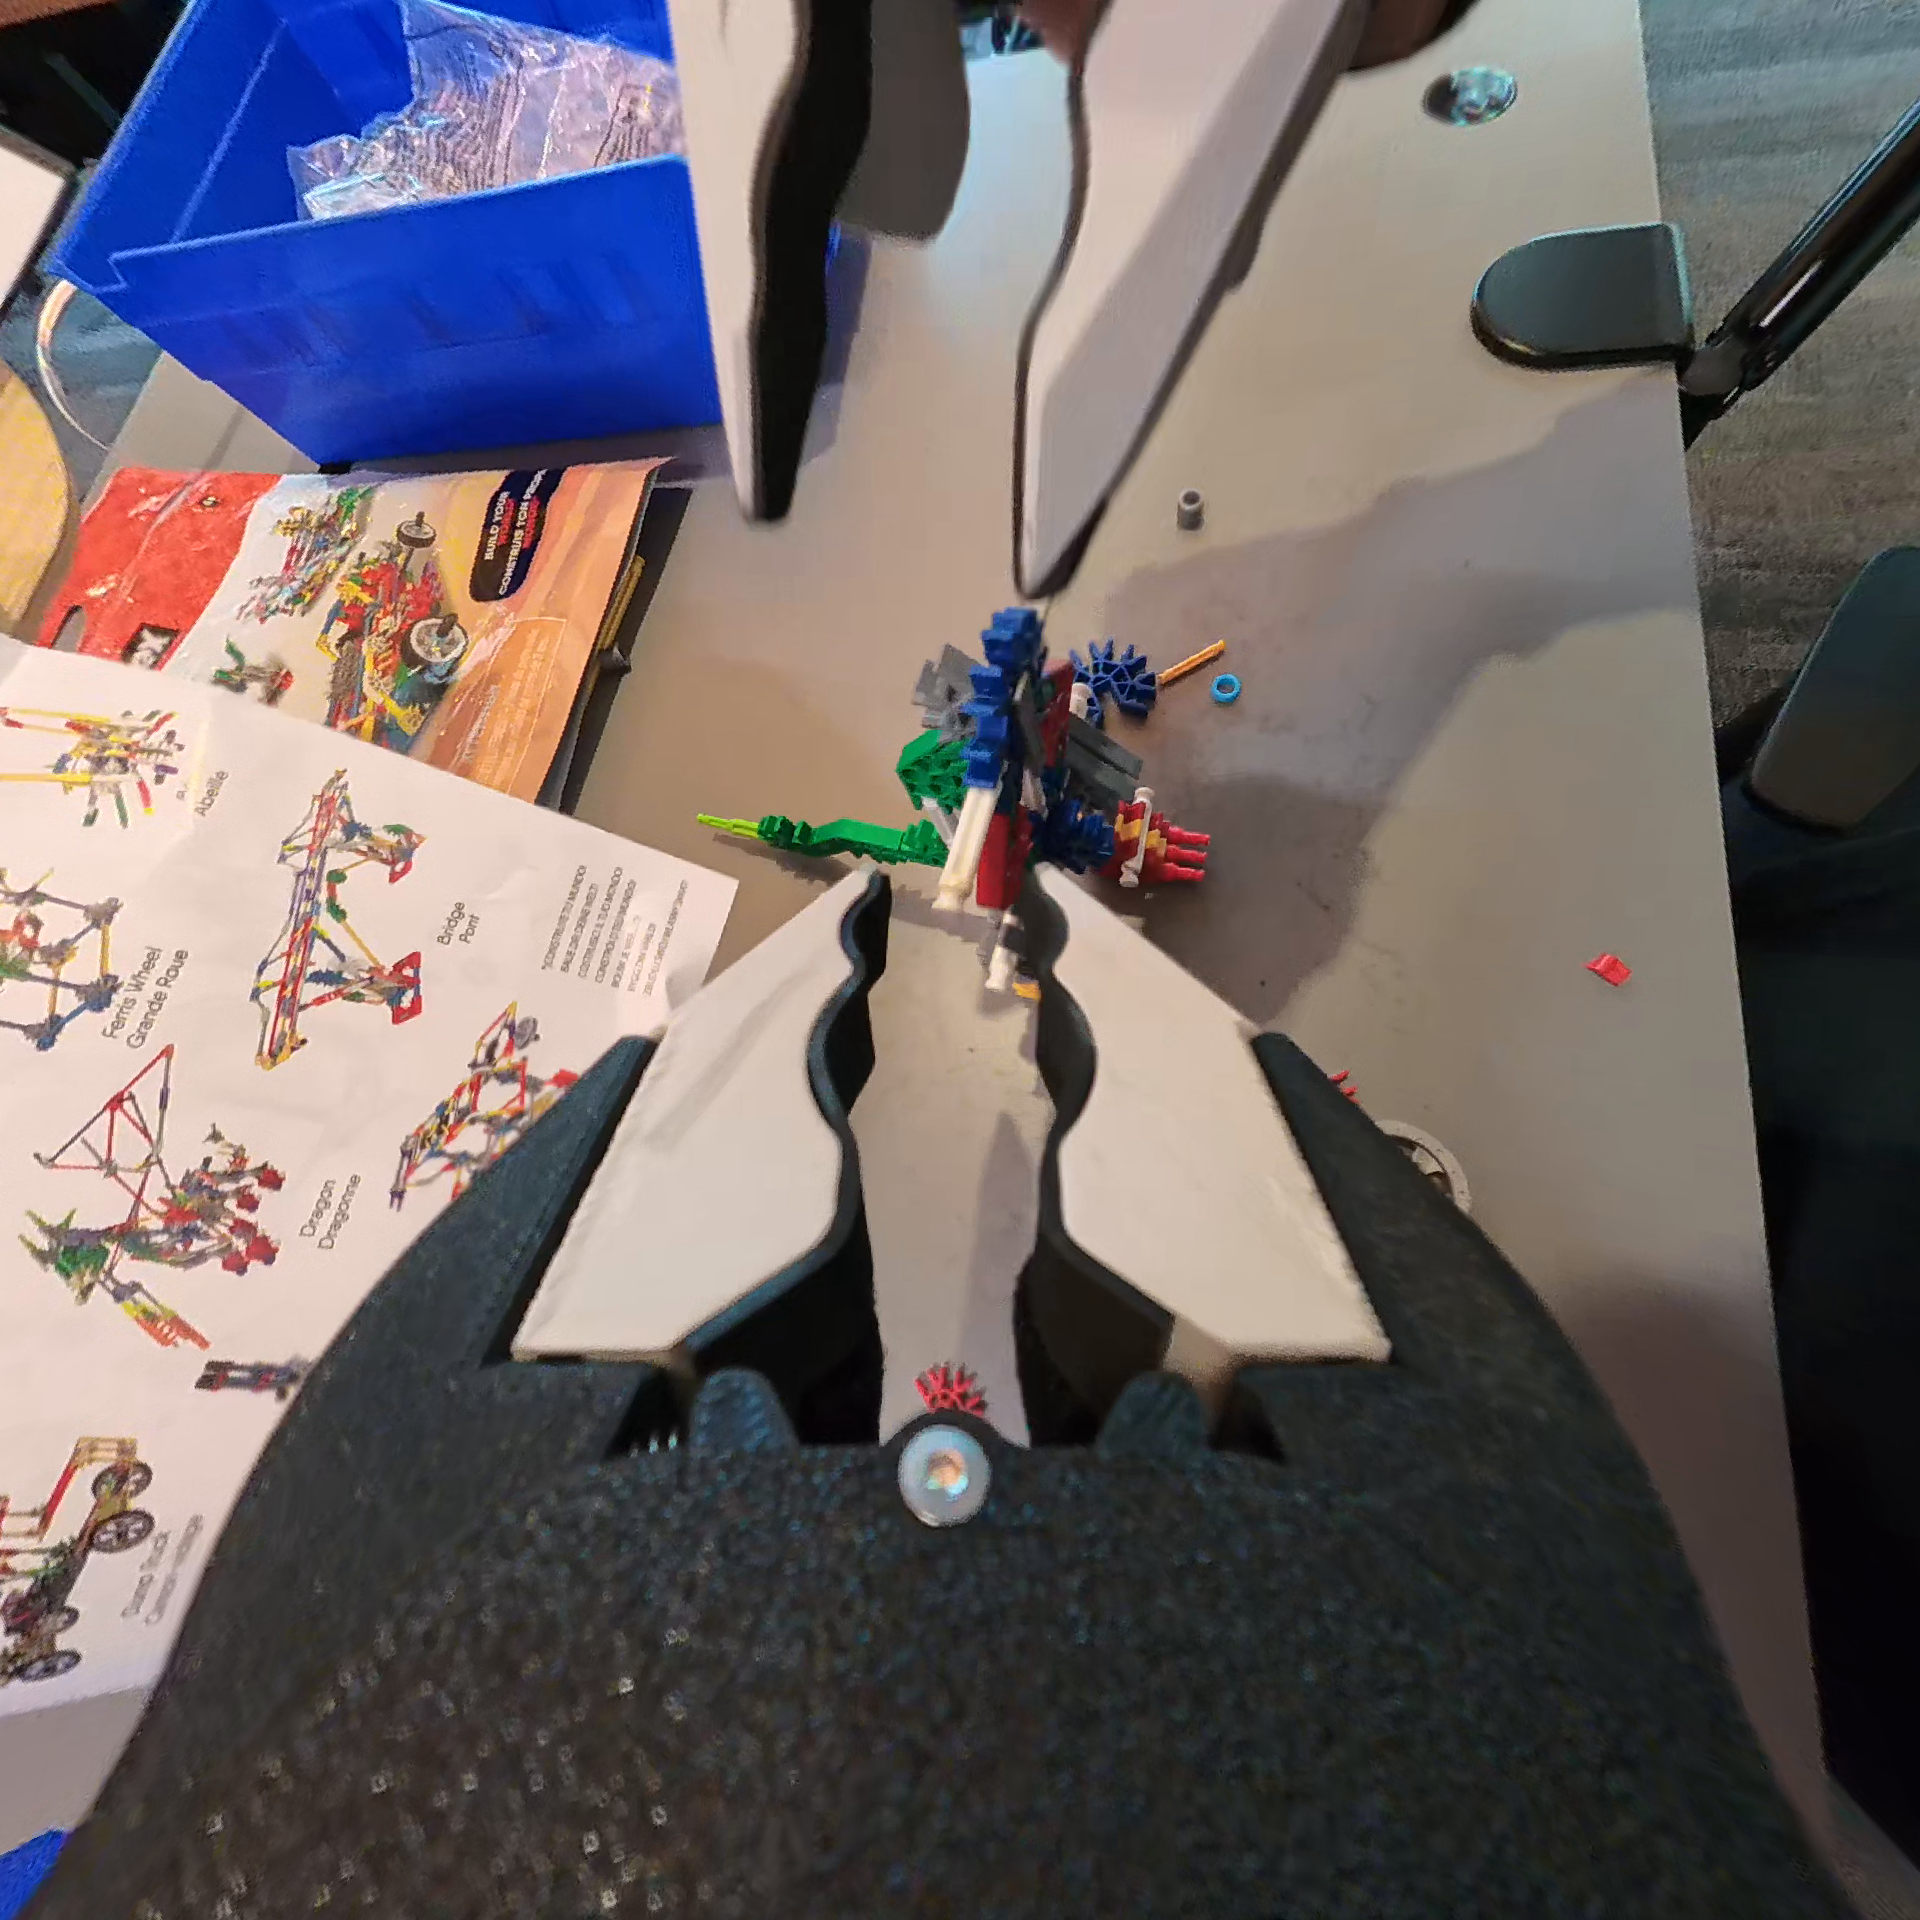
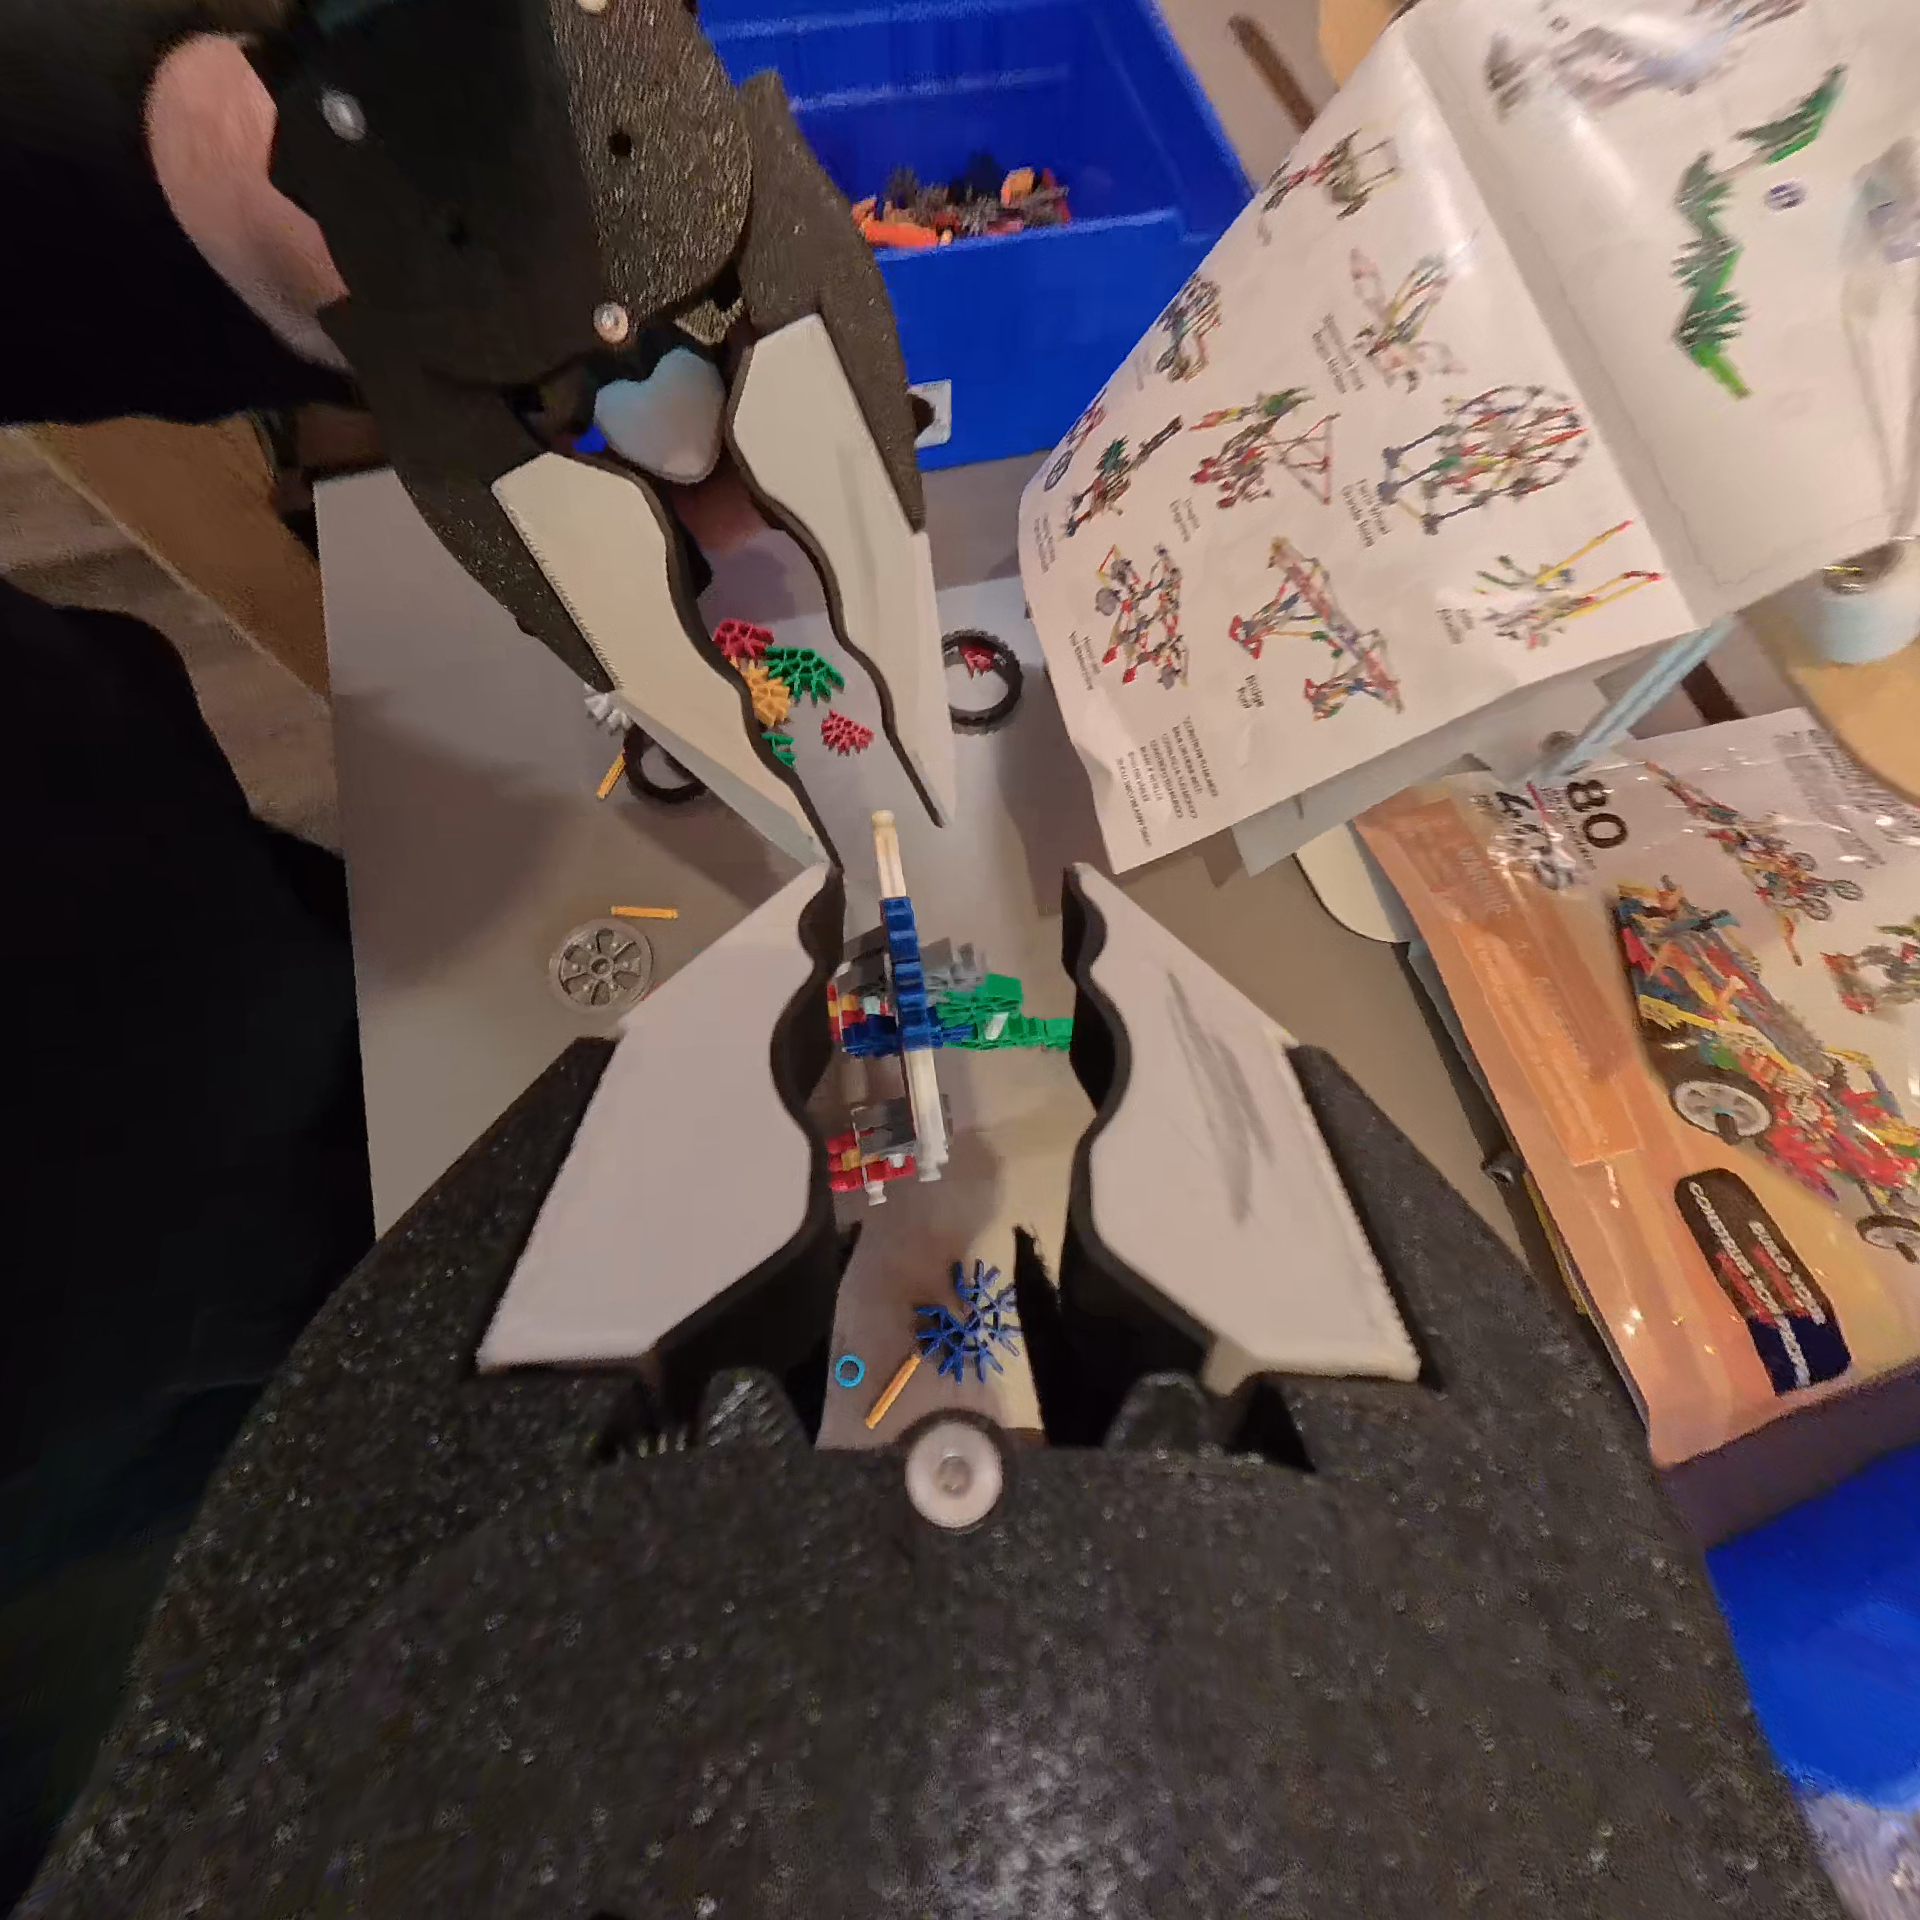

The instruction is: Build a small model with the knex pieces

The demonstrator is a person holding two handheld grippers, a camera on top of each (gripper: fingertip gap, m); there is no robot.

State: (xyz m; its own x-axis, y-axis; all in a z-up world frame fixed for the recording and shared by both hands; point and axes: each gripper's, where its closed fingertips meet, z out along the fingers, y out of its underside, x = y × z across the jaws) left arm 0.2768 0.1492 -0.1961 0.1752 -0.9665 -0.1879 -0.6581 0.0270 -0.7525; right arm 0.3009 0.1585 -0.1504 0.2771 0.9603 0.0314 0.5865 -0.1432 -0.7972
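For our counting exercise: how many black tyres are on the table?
2. One tyre lies between the left gripper and the instruction sheet; the other shows partly behind that gripper's opposite side. More may be hidden.

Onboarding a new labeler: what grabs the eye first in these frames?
The small multicoloured construction-toy model in the middle of the grey table, with both hand-held grippers meeting over it: the right hand-held gripper open astride it, the left hand-held gripper open at its white rods. Next, the blue bin at the table's far edge and the picture-covered instruction sheet beside the model.
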